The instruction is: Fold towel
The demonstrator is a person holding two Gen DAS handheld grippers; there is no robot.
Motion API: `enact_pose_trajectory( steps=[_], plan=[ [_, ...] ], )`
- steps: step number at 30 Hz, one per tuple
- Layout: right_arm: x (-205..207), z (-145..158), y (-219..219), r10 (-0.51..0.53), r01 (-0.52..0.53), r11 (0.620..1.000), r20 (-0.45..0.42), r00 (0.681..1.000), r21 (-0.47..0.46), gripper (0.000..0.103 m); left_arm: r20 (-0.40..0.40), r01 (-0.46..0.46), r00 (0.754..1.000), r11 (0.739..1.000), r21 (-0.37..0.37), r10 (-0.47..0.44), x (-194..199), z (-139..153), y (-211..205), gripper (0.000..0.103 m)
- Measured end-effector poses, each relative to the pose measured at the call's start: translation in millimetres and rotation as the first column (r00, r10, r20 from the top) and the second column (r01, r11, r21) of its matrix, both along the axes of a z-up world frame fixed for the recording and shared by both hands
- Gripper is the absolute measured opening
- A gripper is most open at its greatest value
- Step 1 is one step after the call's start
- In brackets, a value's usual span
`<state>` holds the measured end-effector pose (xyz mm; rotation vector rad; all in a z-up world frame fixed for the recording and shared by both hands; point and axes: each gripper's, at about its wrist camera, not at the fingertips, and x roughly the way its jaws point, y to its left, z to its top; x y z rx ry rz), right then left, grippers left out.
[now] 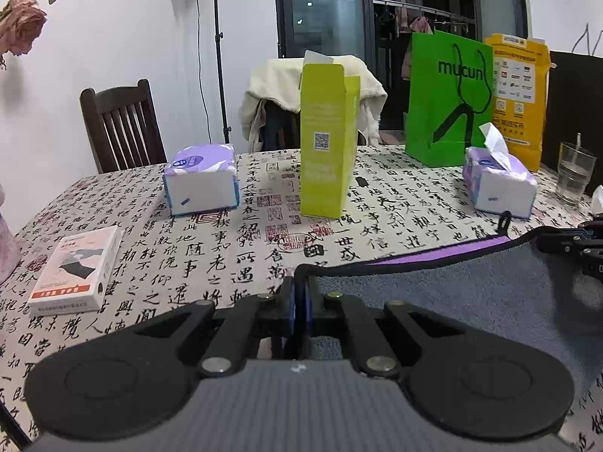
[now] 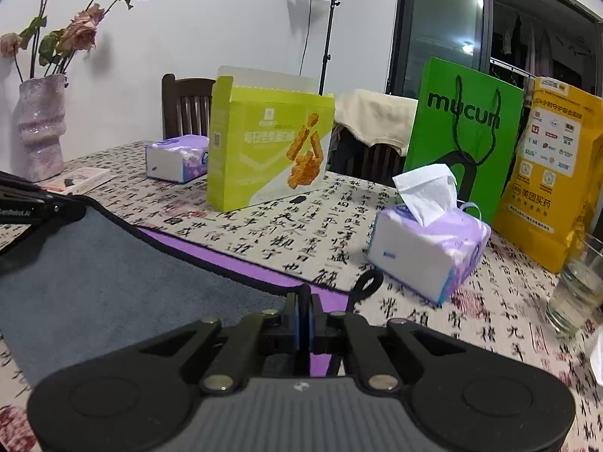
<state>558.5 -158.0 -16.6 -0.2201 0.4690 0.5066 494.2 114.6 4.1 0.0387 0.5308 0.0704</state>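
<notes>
A grey towel (image 1: 444, 301) with black trim and a purple underside lies on the calligraphy tablecloth; it also shows in the right wrist view (image 2: 94, 282). My left gripper (image 1: 299, 282) is shut on the towel's left corner edge, held slightly raised. My right gripper (image 2: 303, 297) is shut on the towel's right corner, beside its black hanging loop (image 2: 367, 282). Each gripper shows in the other's view: the right one at the right edge (image 1: 576, 248), the left one at the left edge (image 2: 41, 207). The purple side (image 2: 233, 260) shows beneath the lifted grey layer.
A lime box (image 1: 328, 139) stands mid-table. Tissue packs sit at left (image 1: 201, 179) and right (image 2: 429, 248). A green bag (image 2: 463, 139), a yellow bag (image 2: 554, 173), a glass (image 2: 576, 286), a vase with roses (image 2: 39, 128) and a small white box (image 1: 77, 271) surround the towel.
</notes>
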Motion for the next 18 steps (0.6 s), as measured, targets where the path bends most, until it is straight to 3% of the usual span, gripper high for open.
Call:
enact_pose_trajectory(
  steps=[18],
  plan=[
    [57, -14, 21, -0.007, 0.006, 0.999, -0.019, 1.000, -0.039, 0.004, -0.070, 0.000, 0.998, 0.999, -0.040, -0.003, 58, -13, 19, 0.007]
  ],
)
